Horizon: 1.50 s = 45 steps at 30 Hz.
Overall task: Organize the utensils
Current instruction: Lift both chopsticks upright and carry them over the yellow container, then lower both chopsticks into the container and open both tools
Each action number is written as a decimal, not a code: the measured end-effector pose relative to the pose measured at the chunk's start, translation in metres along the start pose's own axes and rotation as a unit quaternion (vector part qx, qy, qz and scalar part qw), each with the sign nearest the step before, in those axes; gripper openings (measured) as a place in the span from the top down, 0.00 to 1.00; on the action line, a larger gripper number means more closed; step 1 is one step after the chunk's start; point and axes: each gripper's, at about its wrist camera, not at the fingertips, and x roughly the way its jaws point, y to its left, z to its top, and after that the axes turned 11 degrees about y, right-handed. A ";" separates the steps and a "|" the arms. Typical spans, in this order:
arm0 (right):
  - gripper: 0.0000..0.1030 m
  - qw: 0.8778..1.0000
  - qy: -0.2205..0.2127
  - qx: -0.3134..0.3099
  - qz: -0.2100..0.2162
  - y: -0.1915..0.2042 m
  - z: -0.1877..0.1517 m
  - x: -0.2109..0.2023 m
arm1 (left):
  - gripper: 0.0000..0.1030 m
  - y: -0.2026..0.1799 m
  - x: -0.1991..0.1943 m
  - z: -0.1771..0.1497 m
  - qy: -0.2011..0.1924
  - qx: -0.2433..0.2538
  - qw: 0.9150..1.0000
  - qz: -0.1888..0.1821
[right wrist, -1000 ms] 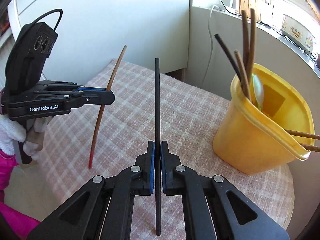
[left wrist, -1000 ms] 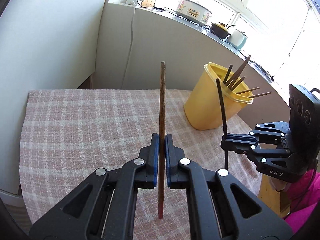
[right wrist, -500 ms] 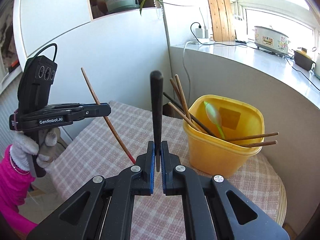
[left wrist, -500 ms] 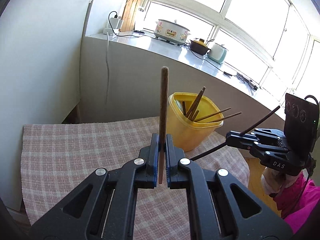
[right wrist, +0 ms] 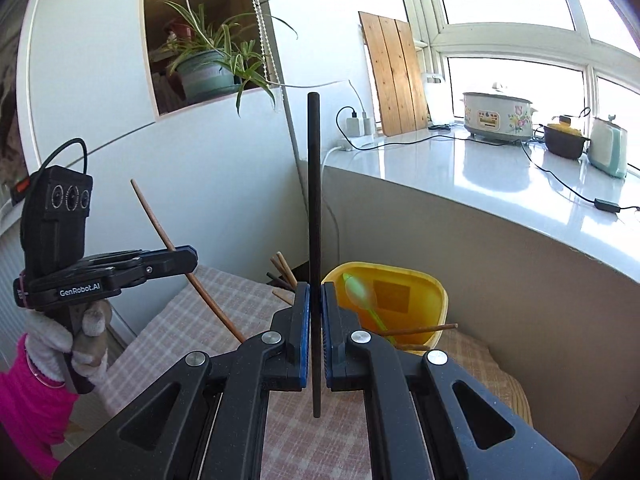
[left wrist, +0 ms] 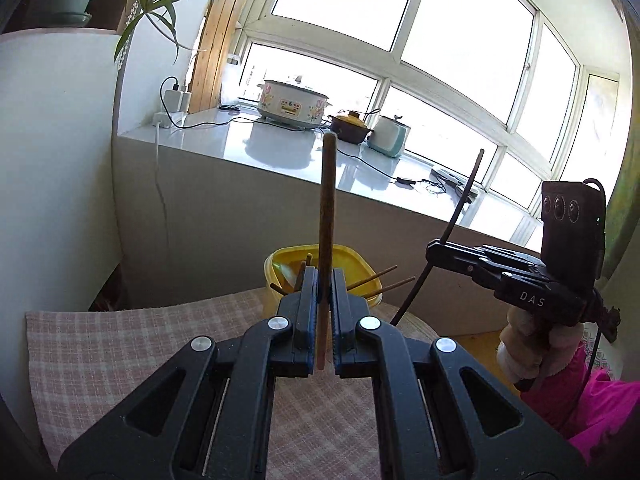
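Chopsticks are clenched upright, brown [left wrist: 326, 216] in left gripper [left wrist: 325, 312], black [right wrist: 314, 216] in right gripper [right wrist: 315, 320], yellow tub [right wrist: 434, 292] just beyond and below both.

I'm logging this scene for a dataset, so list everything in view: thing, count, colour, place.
brown chopstick: 1, brown, clamped in left gripper
black chopstick: 1, black, clamped in right gripper
tub: 1, yellow, on the table
chopsticks in tub: several, brown, sticking out over the rim
spoon: 1, pale green, inside tub
tablecloth: 1, pink check, on table
slow cooker: 1, white floral, on sill
pot: 1, dark brown, on sill
potted plant: 1, green, wall niche
left gripper: 1, black, shut
right gripper: 1, black, shut
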 end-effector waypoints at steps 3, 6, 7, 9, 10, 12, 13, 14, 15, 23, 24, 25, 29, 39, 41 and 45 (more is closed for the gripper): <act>0.96 1.000 -0.016 0.003 -0.006 -0.003 0.007 -0.007 | 0.96 -0.011 0.000 0.010 -0.013 0.014 1.000 0.002; 0.96 0.999 -0.031 0.009 -0.010 -0.007 0.013 -0.011 | 0.96 -0.020 0.003 0.020 -0.022 0.021 1.000 -0.003; 0.96 0.999 -0.035 0.011 -0.010 -0.009 0.016 -0.013 | 0.96 -0.023 0.005 0.024 -0.025 0.024 0.999 -0.003; 0.96 0.999 -0.043 0.015 -0.011 -0.012 0.021 -0.015 | 0.96 -0.028 0.008 0.029 -0.033 0.030 0.999 0.002; 0.96 0.999 -0.048 0.018 -0.012 -0.014 0.023 -0.017 | 0.96 -0.030 0.010 0.032 -0.035 0.031 0.999 0.000; 0.96 0.998 -0.053 0.021 -0.014 -0.016 0.026 -0.017 | 0.96 -0.033 0.014 0.038 -0.040 0.031 0.999 -0.002; 0.96 0.998 -0.056 0.022 -0.016 -0.017 0.028 -0.017 | 0.96 -0.034 0.017 0.040 -0.042 0.033 0.999 0.000; 0.96 0.998 -0.059 0.023 -0.019 -0.018 0.030 -0.017 | 0.96 -0.035 0.019 0.043 -0.043 0.036 0.998 0.004; 0.96 0.998 -0.062 0.024 -0.021 -0.019 0.032 -0.017 | 0.96 -0.037 0.022 0.046 -0.045 0.039 0.998 0.012; 0.96 0.995 -0.070 0.023 -0.060 -0.028 0.045 -0.007 | 0.96 -0.037 0.046 0.052 -0.042 0.045 0.997 0.045; 0.96 0.995 -0.069 0.025 -0.062 -0.030 0.045 -0.004 | 0.96 -0.036 0.048 0.052 -0.040 0.045 0.997 0.047; 0.96 0.995 -0.068 0.025 -0.066 -0.032 0.046 -0.002 | 0.96 -0.036 0.051 0.052 -0.038 0.046 0.997 0.050; 0.96 0.995 -0.059 0.029 -0.081 -0.040 0.046 0.009 | 0.96 -0.038 0.059 0.047 -0.030 0.054 0.996 0.062; 0.96 0.994 -0.033 0.048 -0.098 -0.059 0.040 0.028 | 0.96 -0.040 0.070 0.041 -0.023 0.060 0.995 0.071; 0.96 0.993 -0.027 0.049 -0.101 -0.060 0.037 0.033 | 0.96 -0.041 0.073 0.039 -0.020 0.060 0.995 0.072; 0.96 0.993 -0.015 0.049 -0.107 -0.062 0.033 0.041 | 0.96 -0.040 0.077 0.037 -0.013 0.059 0.996 0.070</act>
